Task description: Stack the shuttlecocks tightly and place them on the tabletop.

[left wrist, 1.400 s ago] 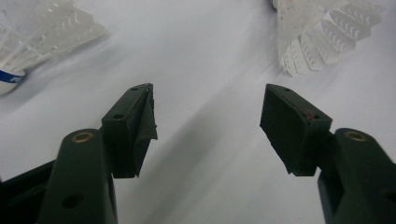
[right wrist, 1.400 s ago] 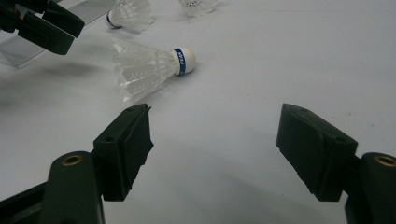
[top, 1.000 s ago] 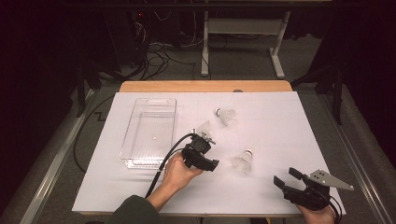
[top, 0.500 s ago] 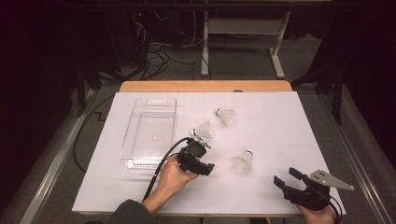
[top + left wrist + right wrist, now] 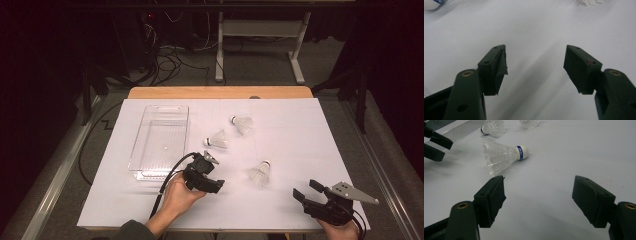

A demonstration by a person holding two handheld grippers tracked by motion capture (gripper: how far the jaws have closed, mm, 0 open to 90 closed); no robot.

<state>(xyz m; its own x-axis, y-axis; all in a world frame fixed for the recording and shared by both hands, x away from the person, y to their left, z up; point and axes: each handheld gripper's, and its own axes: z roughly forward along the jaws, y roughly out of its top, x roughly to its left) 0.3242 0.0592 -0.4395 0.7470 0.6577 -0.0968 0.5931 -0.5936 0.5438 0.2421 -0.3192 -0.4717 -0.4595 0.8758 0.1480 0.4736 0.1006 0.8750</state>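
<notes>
Hovering with jaws apart, left gripper [image 5: 216, 186] beside near shuttlecock [image 5: 260, 174]: likely featherlight, crushable skirt, best pinched at cork.

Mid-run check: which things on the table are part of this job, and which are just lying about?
In the job:
- nearest shuttlecock
- middle shuttlecock
- far shuttlecock
- clear tray, probably their destination
- left gripper and right gripper, jaws open

Lying about:
- white table cover
- floor cables
- metal stand
</notes>
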